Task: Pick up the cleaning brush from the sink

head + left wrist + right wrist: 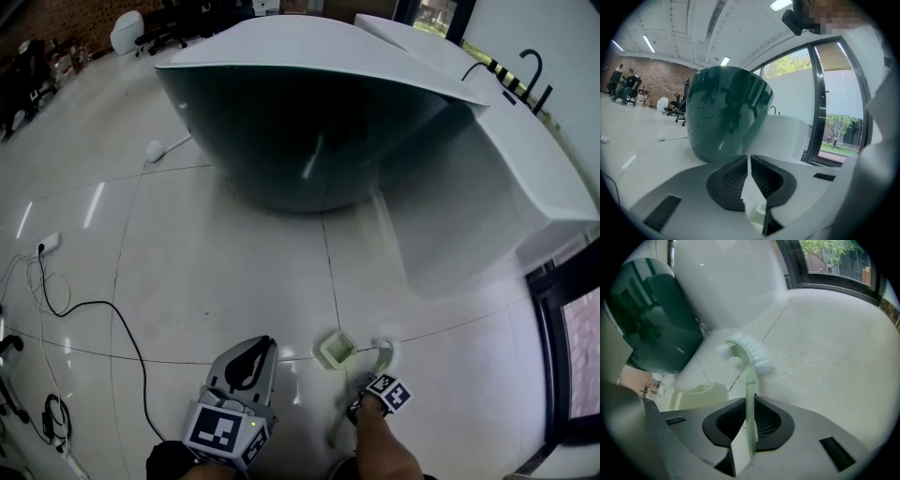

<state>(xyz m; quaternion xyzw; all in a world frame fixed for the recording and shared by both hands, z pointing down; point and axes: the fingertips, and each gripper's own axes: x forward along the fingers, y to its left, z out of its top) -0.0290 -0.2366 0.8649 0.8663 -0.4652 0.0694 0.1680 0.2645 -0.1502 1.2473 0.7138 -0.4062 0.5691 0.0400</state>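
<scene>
The cleaning brush [750, 357] has a thin pale green handle and a white bristle head. In the right gripper view its handle runs up between the jaws of my right gripper [749, 401], which is shut on it, with the bristle head held just above the floor tiles. In the head view the brush [381, 356] shows beside the right gripper [375, 396] at the bottom. My left gripper [255, 354] [749, 160] is shut with nothing between its jaws. It points toward the big dark green basin [726, 112] [300, 122].
A pale green square holder [336, 349] [698, 397] stands on the floor between the grippers. A white counter with a black tap [525, 70] runs along the right. A black cable [103, 309] and a socket strip [47, 244] lie at the left. A dark window frame [562, 309] bounds the right.
</scene>
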